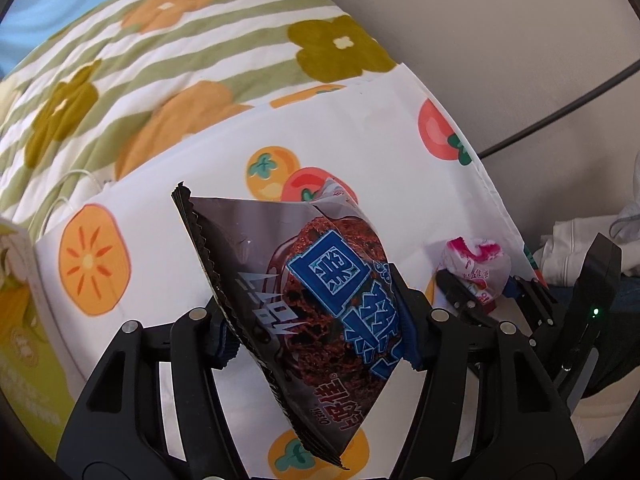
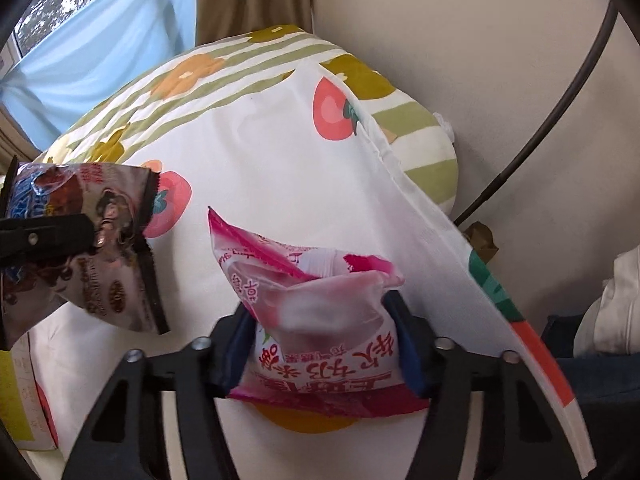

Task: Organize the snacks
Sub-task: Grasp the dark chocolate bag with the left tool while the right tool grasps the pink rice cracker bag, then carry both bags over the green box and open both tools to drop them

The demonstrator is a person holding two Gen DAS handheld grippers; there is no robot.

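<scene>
Snacks sit in both grippers above a white cloth point(image 1: 352, 136) printed with orange and red persimmons, which serves here as the landmark. The left gripper point(image 1: 316, 336) has its jaws drawn in on a dark chocolate-cookie packet point(image 1: 304, 300) with blue lettering; the blue pads press its two sides, and the packet stands tilted, its serrated edge running down toward the lower middle of the left wrist view, lifted clear over the middle of the cloth. The right gripper point(image 2: 324, 344) has its jaws part closed around a pink and white snack packet point(image 2: 316, 312); the blue pads touch both of its sides and the wrapper is crumpled between them. That packet hangs over the cloth's near half, close to the cloth's right edge. In the left wrist view the pink packet shows small, at the right border of the cloth; in the right wrist view the dark packet shows at the far left, over the cloth's left part. Behind the cloth lies a quilt point(image 1: 160, 52) with green stripes and olive and orange flowers. A green and white box point(image 1: 24, 320) stands at the cloth's left edge.
</scene>
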